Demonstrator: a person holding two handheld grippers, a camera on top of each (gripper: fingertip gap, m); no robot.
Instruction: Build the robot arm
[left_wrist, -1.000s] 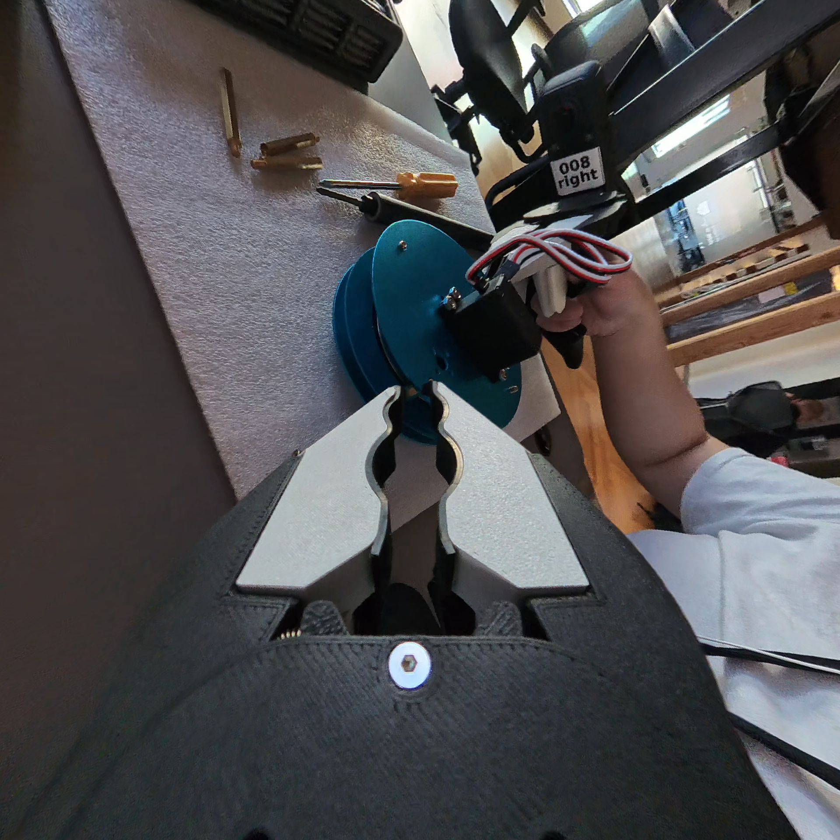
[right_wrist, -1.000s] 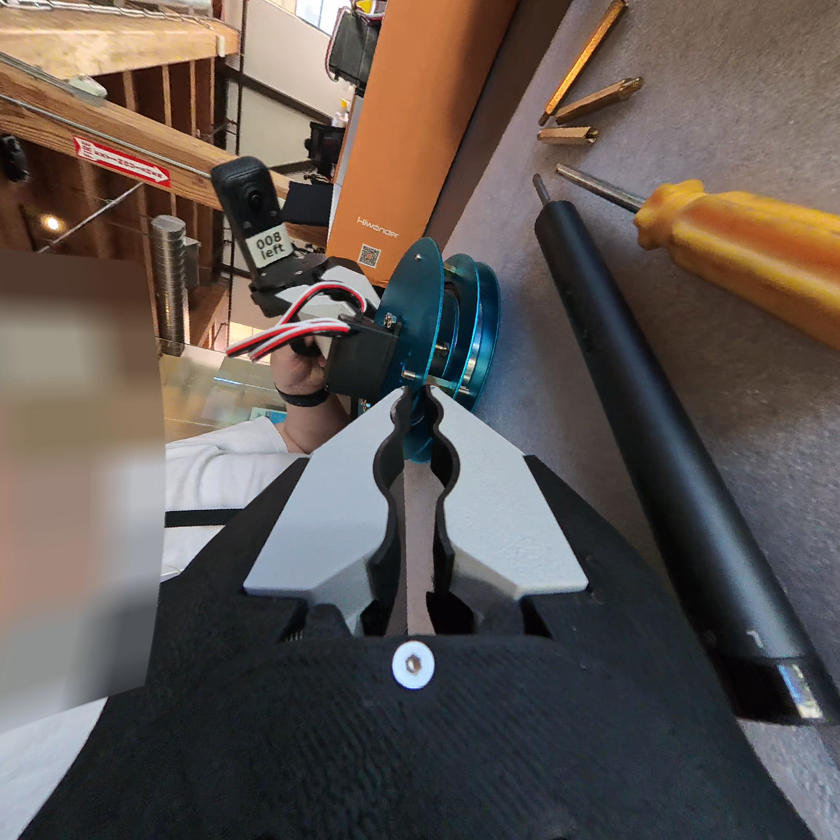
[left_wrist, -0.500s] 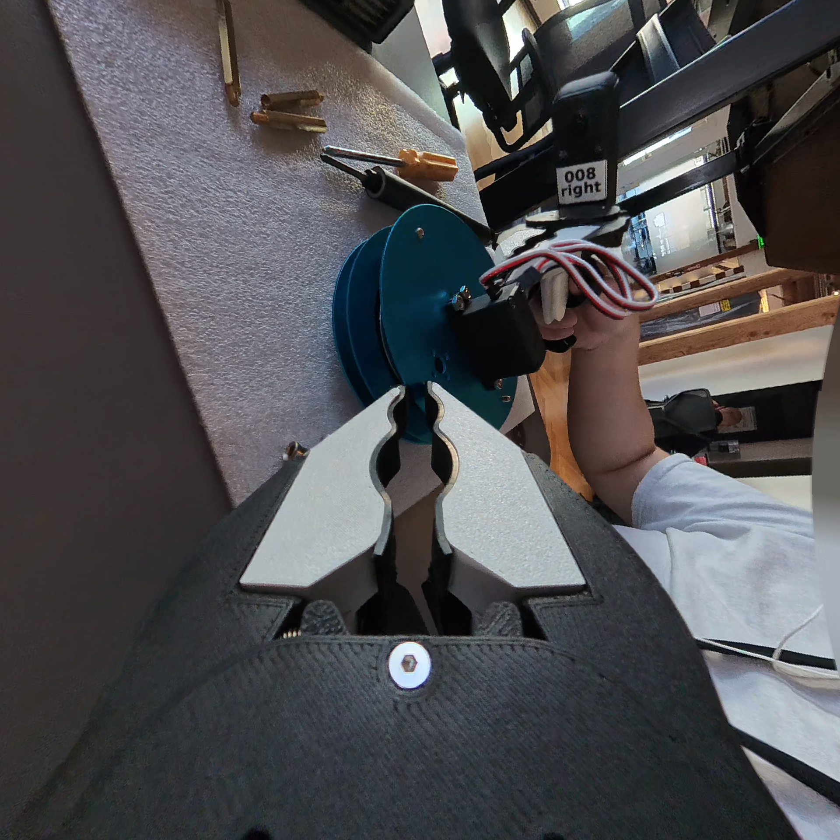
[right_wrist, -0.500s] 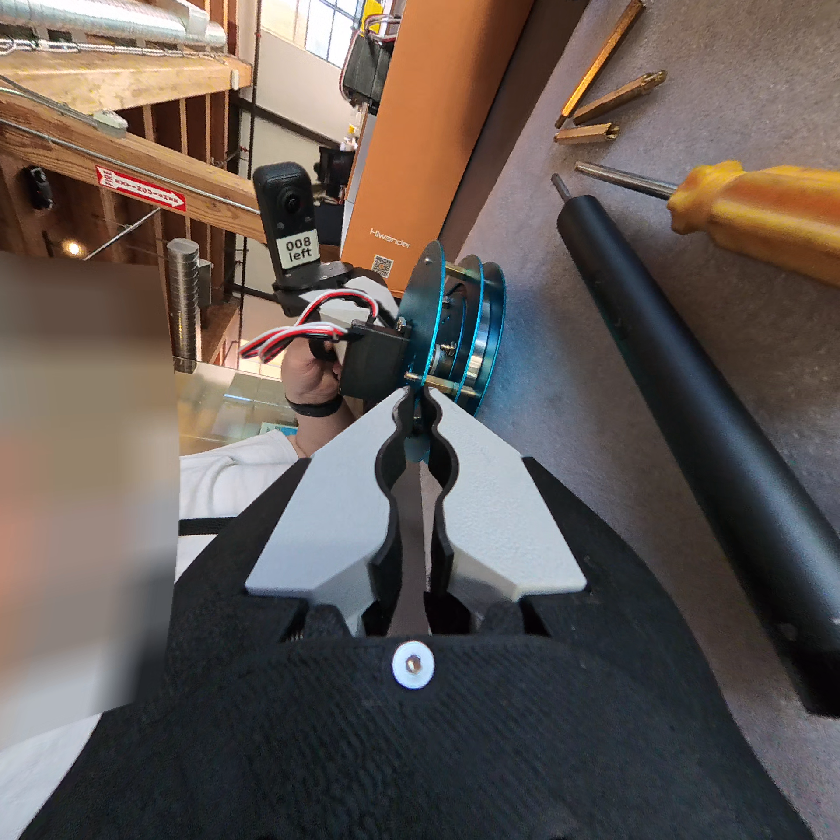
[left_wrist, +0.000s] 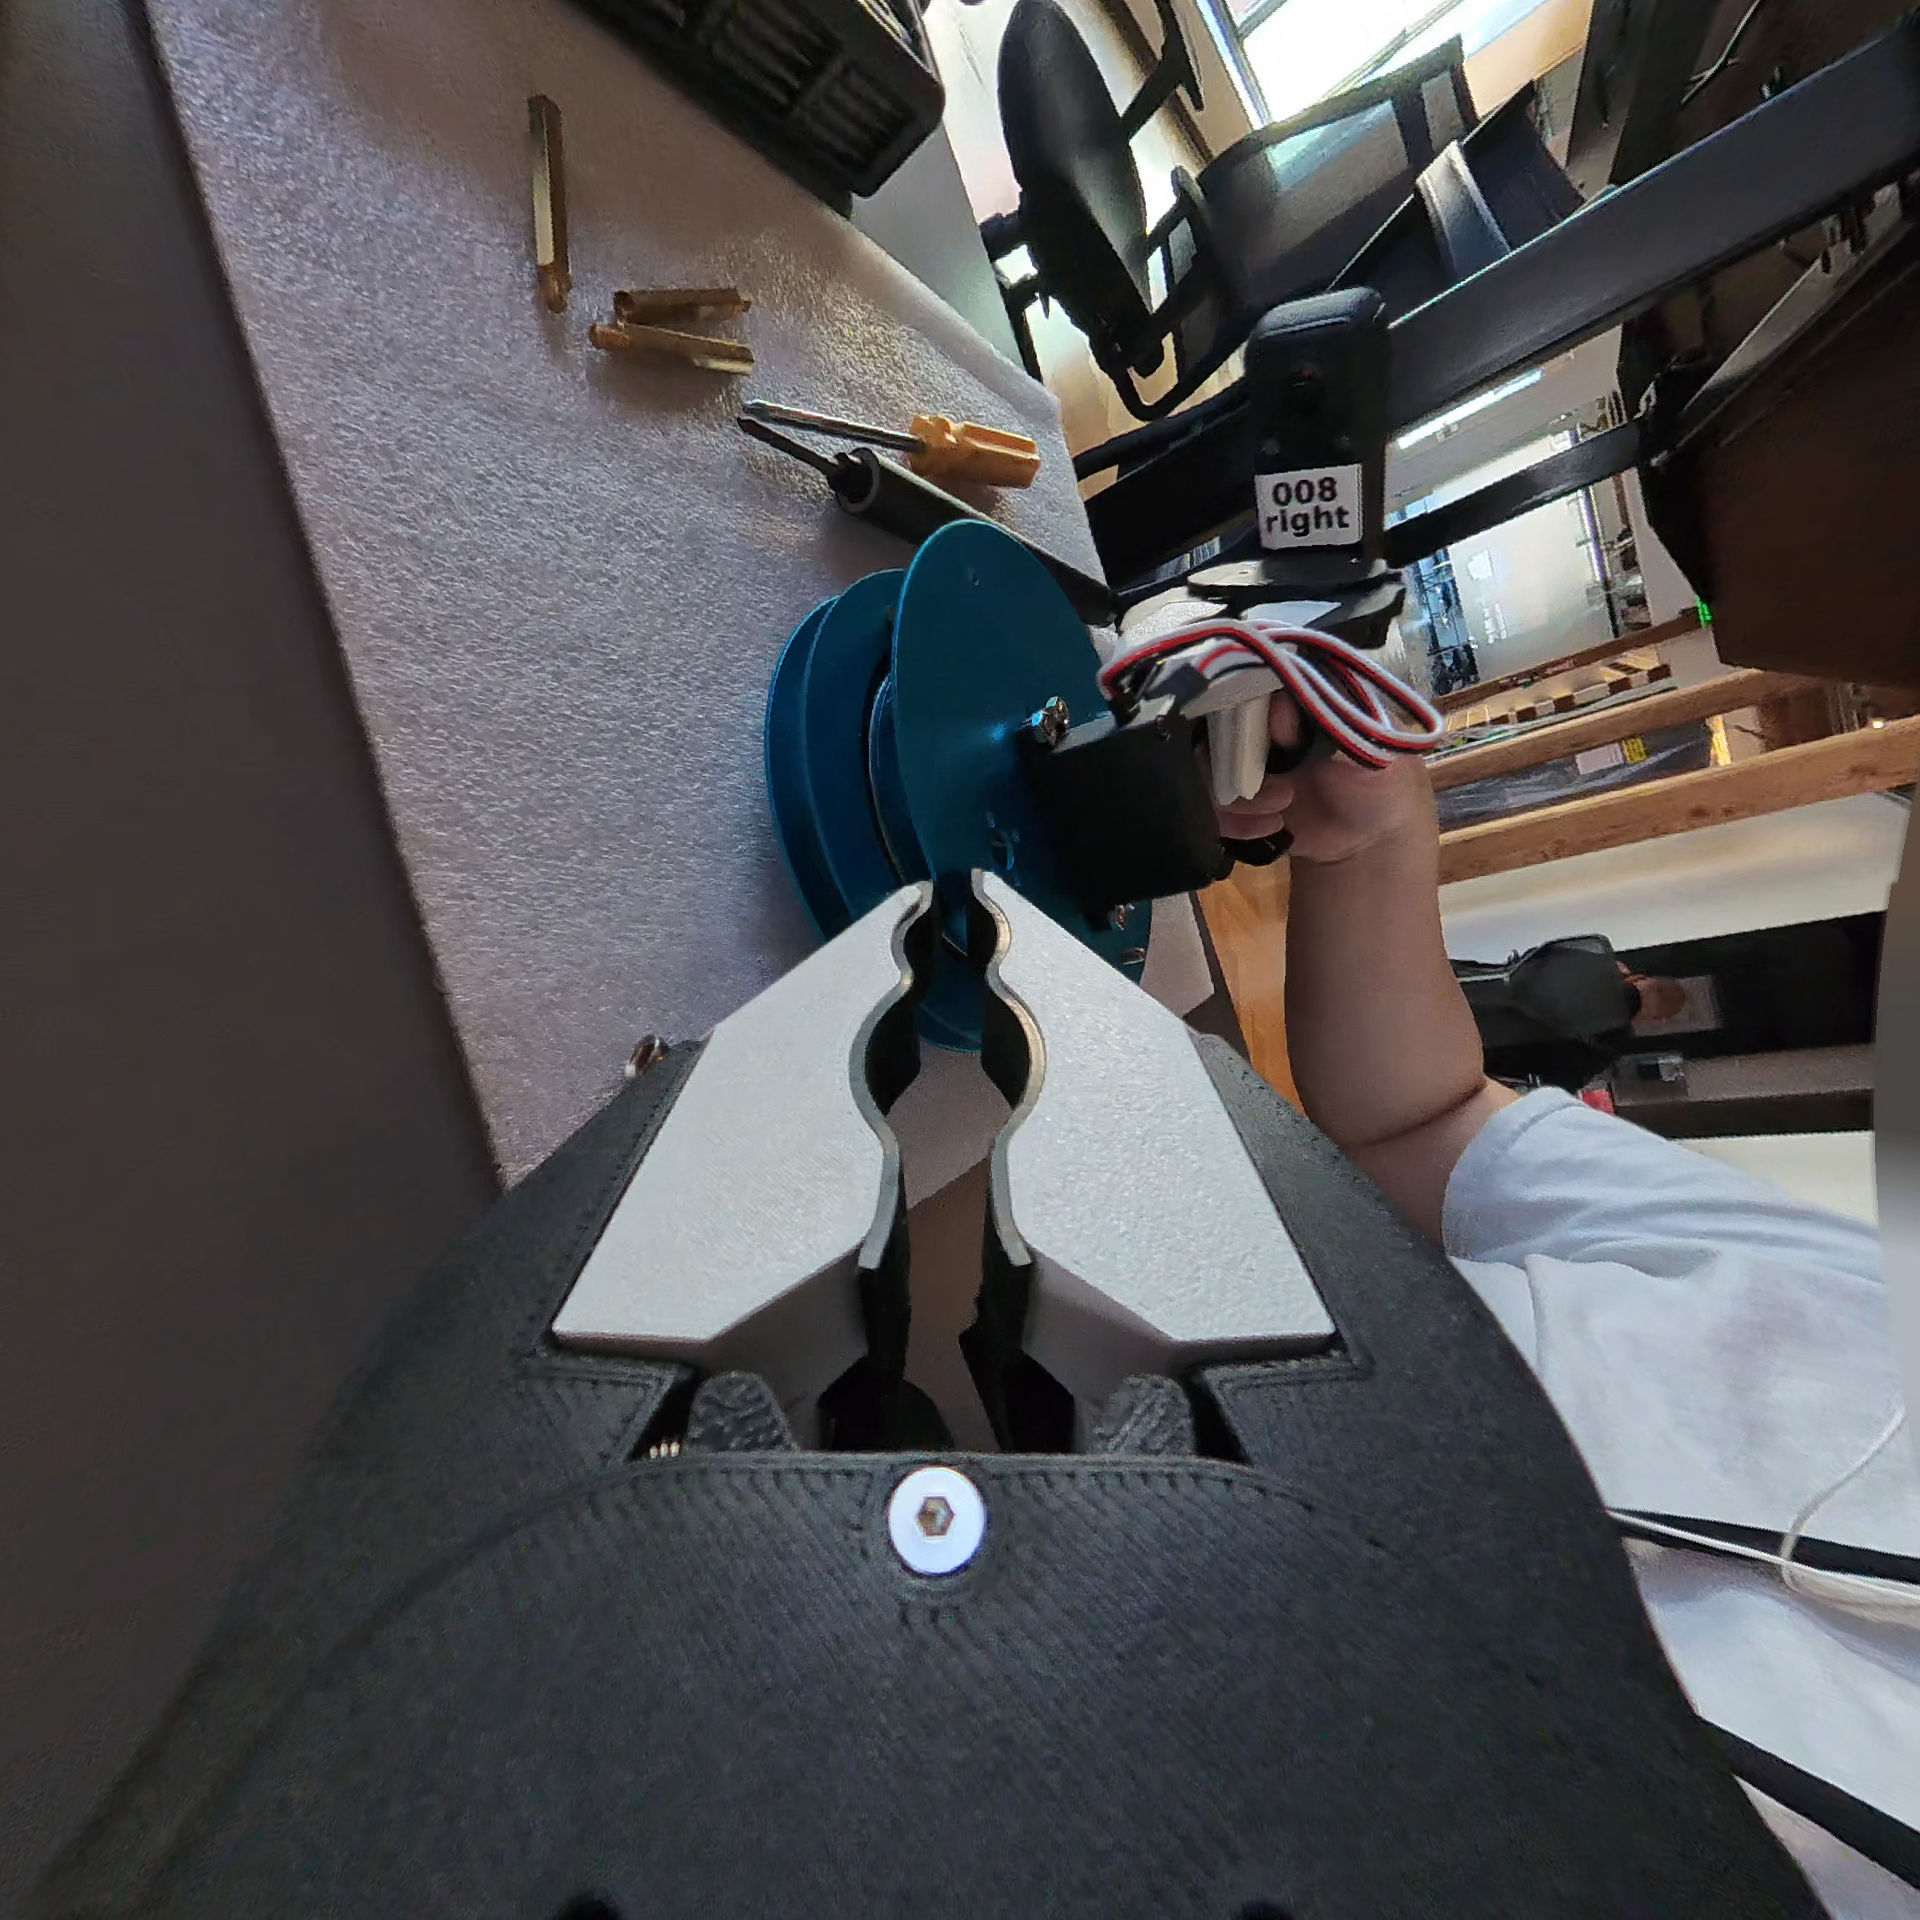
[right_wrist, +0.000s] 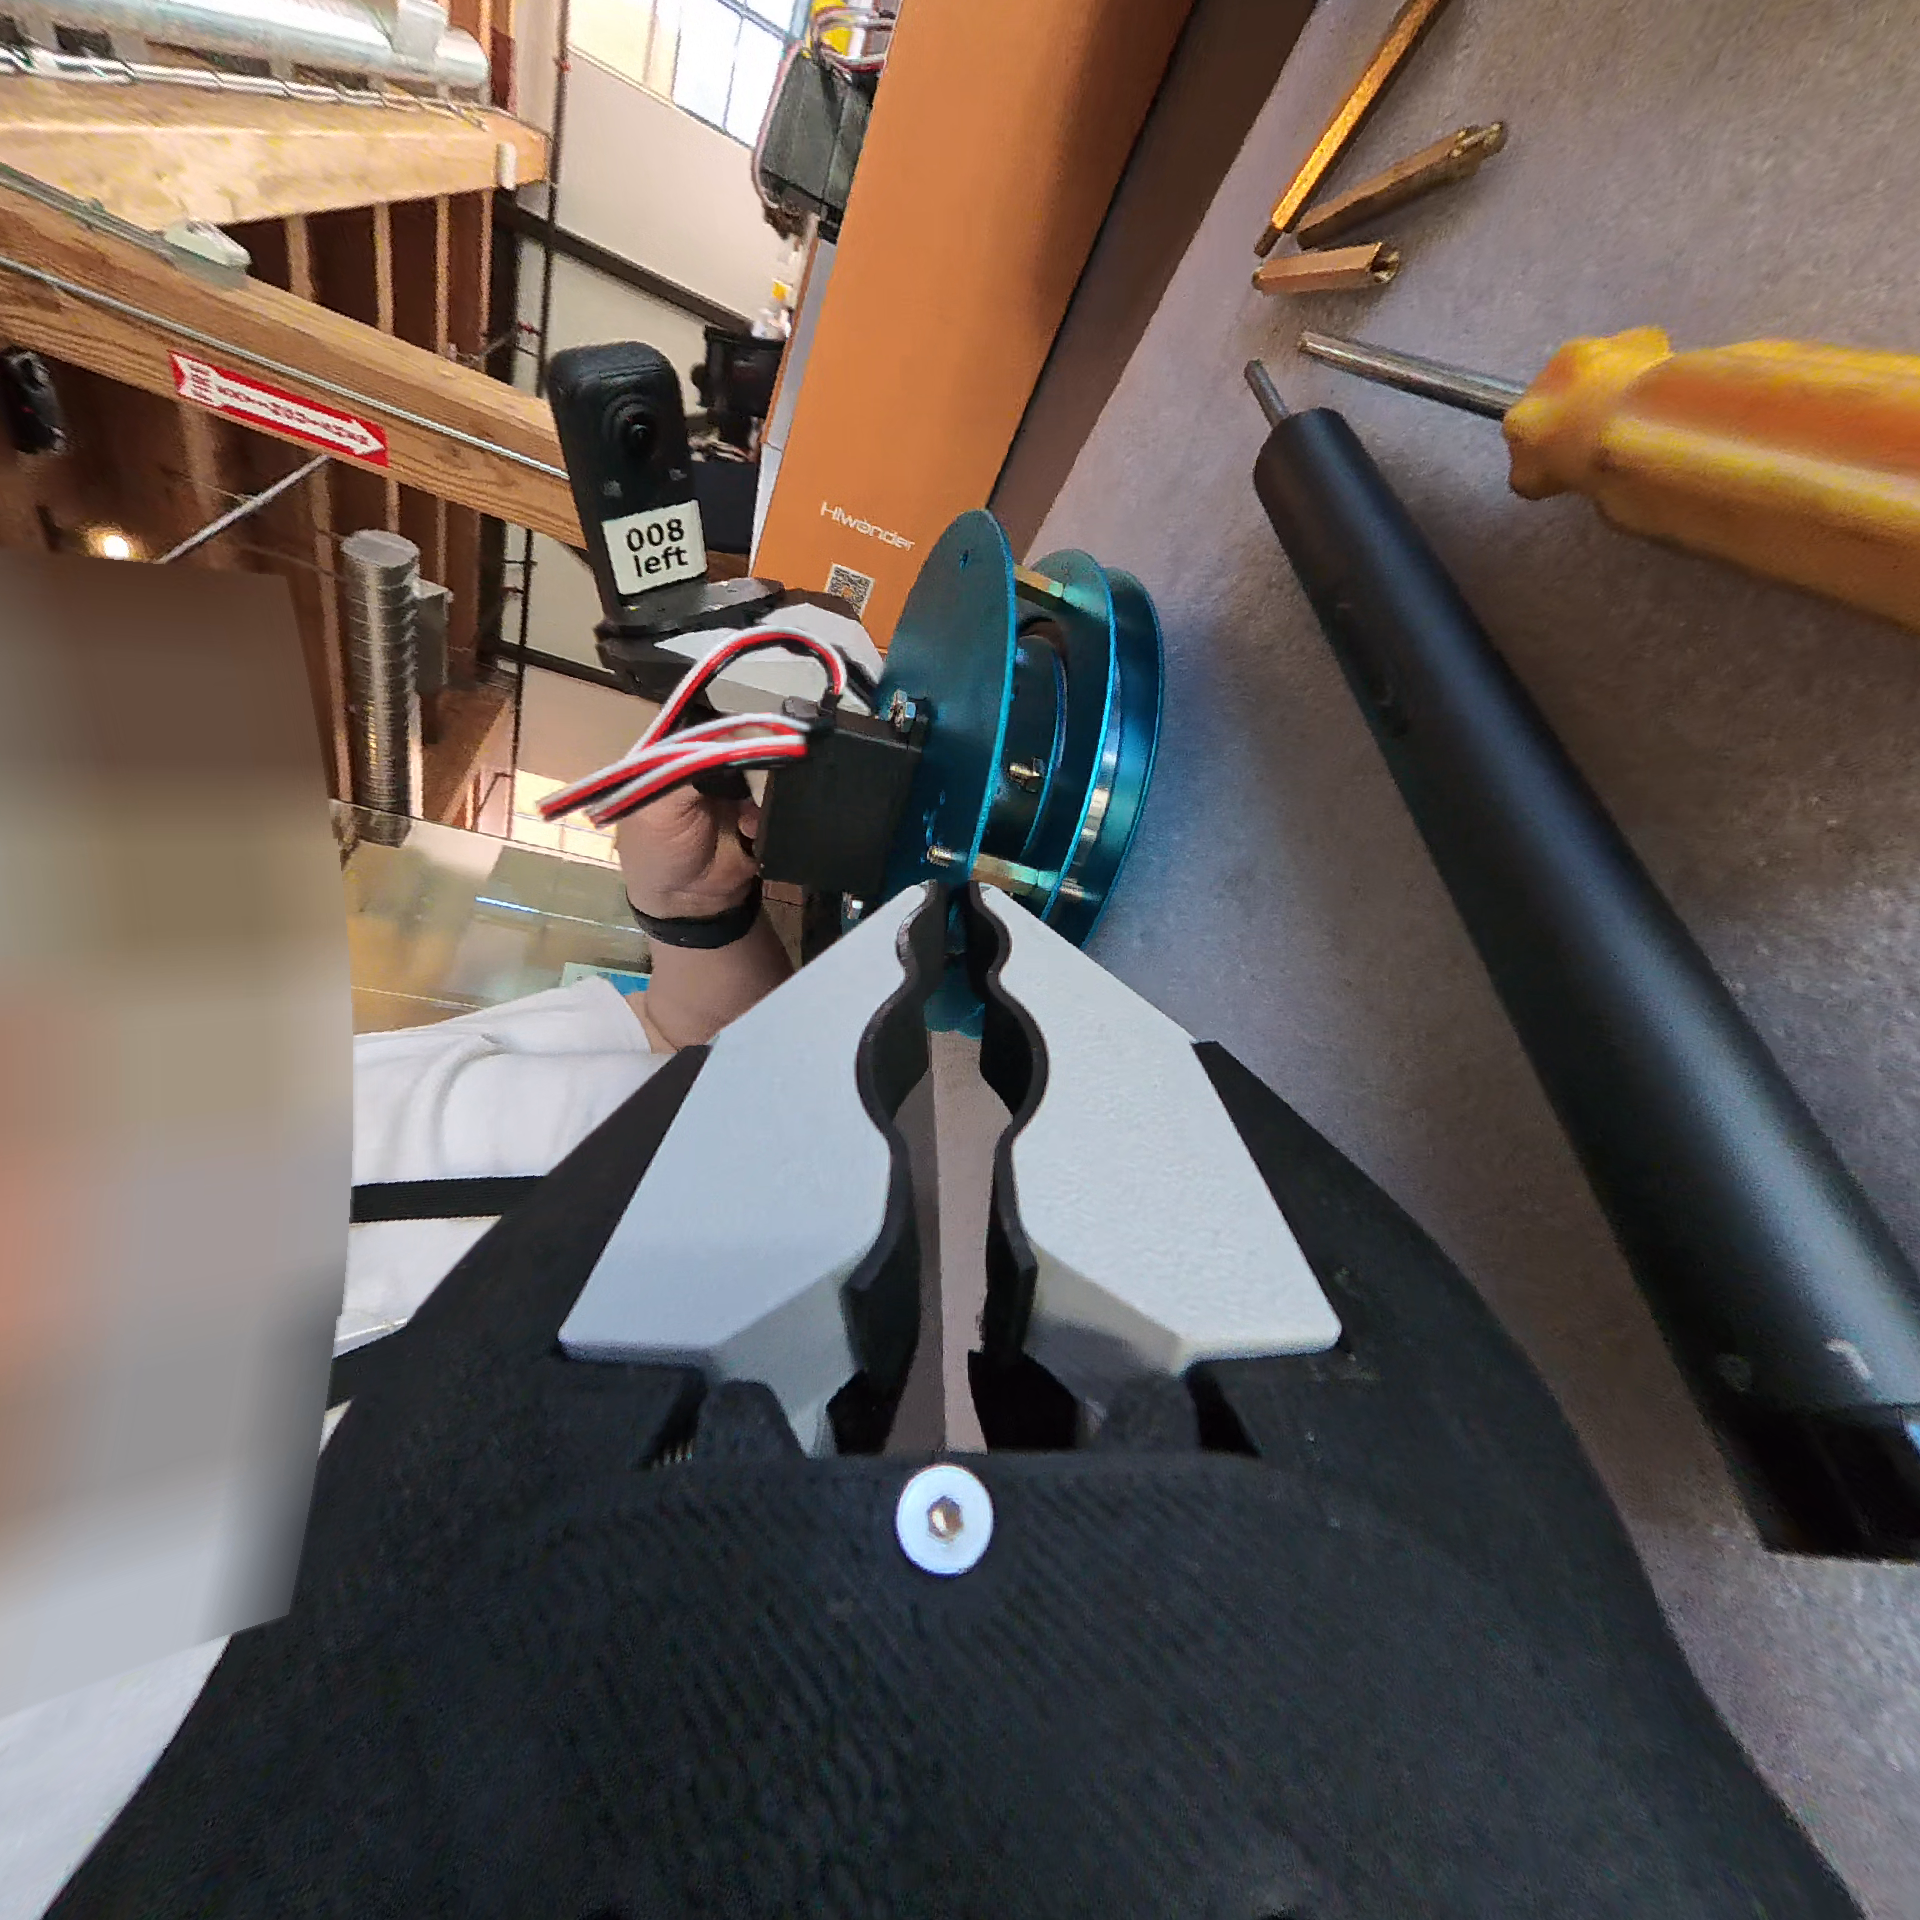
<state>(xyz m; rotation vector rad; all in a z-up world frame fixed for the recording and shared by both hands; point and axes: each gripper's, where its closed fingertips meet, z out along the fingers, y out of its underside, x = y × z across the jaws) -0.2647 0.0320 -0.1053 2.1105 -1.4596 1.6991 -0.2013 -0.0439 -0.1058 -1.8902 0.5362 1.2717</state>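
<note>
Both grippers, left (left_wrist: 951, 899) and right (right_wrist: 954, 902), clamp the outer plate's rim of one blue disc assembly (left_wrist: 966, 727) resting on the grey foam mat (left_wrist: 468, 571). Each camera carries one white printed label. Nearby lie three brass standoffs (right_wrist: 1382, 192), one orange-handled screwdriver (right_wrist: 1714, 468) and one black-handled driver (right_wrist: 1558, 935).

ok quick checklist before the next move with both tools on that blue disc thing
1. Left tool shut on the rim of the top plate of the blue disc assembly: ok.
2. Right tool shut on the same plate's rim: ok.
3. Assembly's bottom disc resting on the grey foam mat: cannot tell.
4. Servo wires outside both tools' fingers: ok.
5. Black screwdriver and orange screwdriver lying apart from the assembly: ok.
6. Brass standoffs lying apart from the assembly: ok.
</note>
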